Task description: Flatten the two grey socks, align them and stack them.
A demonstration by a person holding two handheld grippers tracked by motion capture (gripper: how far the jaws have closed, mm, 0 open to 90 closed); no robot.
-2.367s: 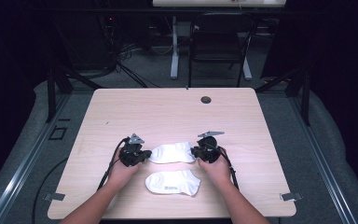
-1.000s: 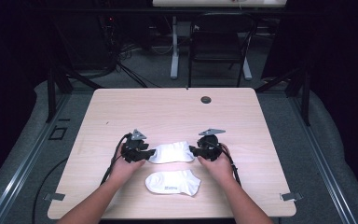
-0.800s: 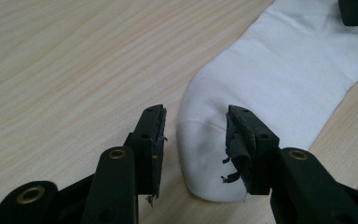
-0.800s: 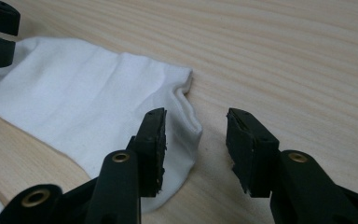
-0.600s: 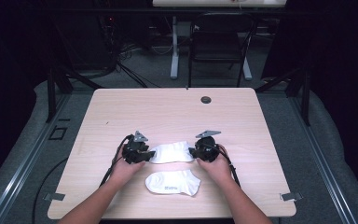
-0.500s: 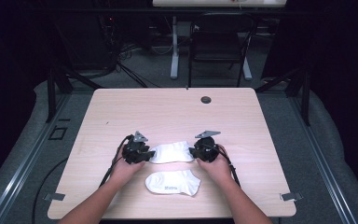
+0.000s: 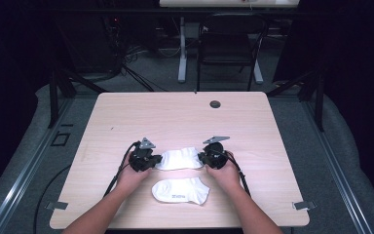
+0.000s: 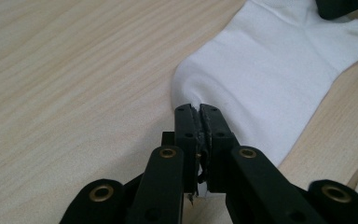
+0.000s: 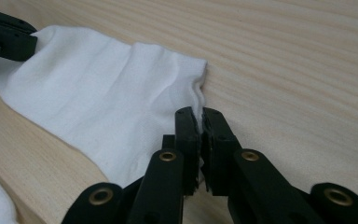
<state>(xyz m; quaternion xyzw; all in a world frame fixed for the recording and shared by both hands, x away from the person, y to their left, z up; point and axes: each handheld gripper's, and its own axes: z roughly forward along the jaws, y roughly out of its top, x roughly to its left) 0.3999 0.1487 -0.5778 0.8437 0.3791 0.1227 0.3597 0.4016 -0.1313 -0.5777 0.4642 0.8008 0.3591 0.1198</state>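
A white ankle sock (image 7: 177, 158) is stretched between my two grippers on the wooden table (image 7: 175, 117). My left gripper (image 7: 157, 160) is shut on its left end, and in the left gripper view the jaws (image 8: 199, 109) pinch the sock's edge (image 8: 270, 79). My right gripper (image 7: 202, 157) is shut on the right end; in the right gripper view it (image 9: 199, 114) clamps the cuff of the sock (image 9: 98, 107). A second white sock (image 7: 180, 190) lies flat nearer the person, just in front of the held one.
A dark round grommet (image 7: 215, 104) sits near the table's far edge. Behind the table stand a black chair (image 7: 229, 44) and a tangle of cables on the floor. Forearms come in from the table's near edge.
Both hands have shifted a little with the sock still held at its two ends, the grippers ending slightly closer together. The nearer sock has not moved.
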